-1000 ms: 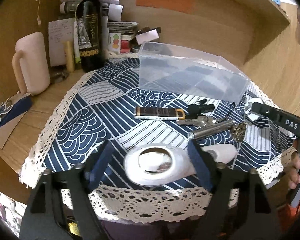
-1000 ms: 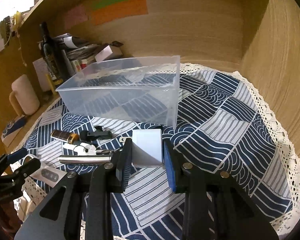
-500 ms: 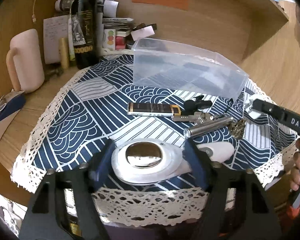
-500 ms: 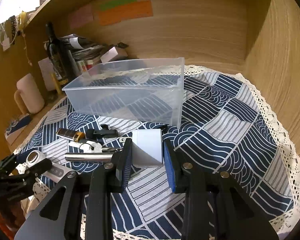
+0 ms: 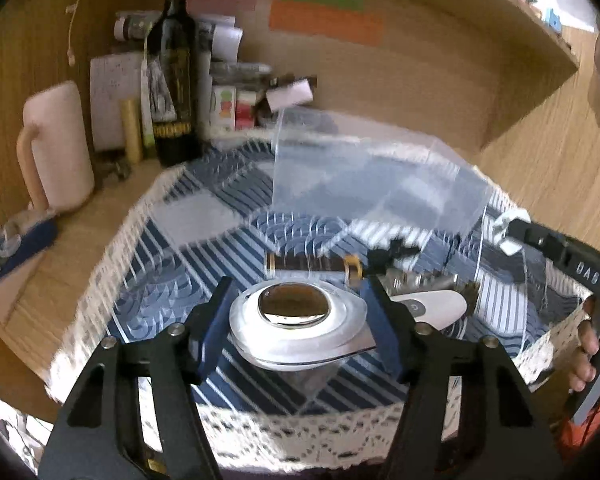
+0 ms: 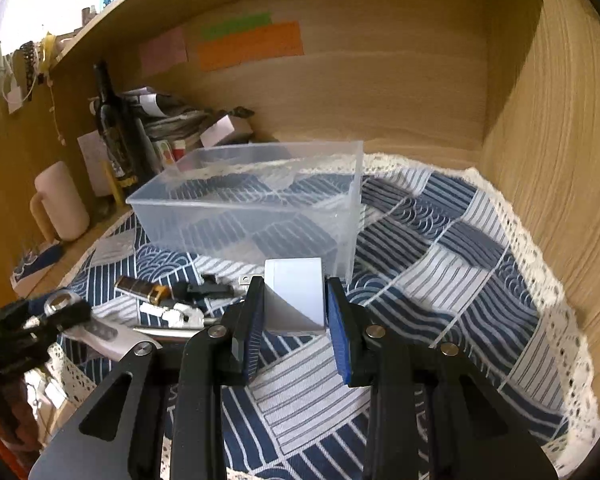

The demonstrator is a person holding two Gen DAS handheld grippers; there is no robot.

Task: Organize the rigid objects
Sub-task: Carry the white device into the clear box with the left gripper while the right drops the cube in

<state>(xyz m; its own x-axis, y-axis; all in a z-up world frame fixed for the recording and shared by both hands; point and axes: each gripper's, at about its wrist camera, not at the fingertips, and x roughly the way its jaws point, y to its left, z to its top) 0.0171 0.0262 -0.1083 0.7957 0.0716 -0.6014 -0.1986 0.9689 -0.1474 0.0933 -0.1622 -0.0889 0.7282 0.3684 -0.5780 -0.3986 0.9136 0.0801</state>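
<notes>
Lettering "DAS" marks the right hand-held gripper [image 5: 512, 236]; bottle [image 5: 172, 76] label illegible.

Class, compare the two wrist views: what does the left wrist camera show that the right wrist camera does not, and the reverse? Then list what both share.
Only the left wrist view shows the round lens face of the white magnifier close up, gripped between the left gripper pads, and the person's fingers at the right edge.

Only the right wrist view shows the white charger block between the right gripper pads, and the bare cloth at the right.

Both show the clear plastic bin, wine bottle, pink mug, and patterned tablecloth.
</notes>
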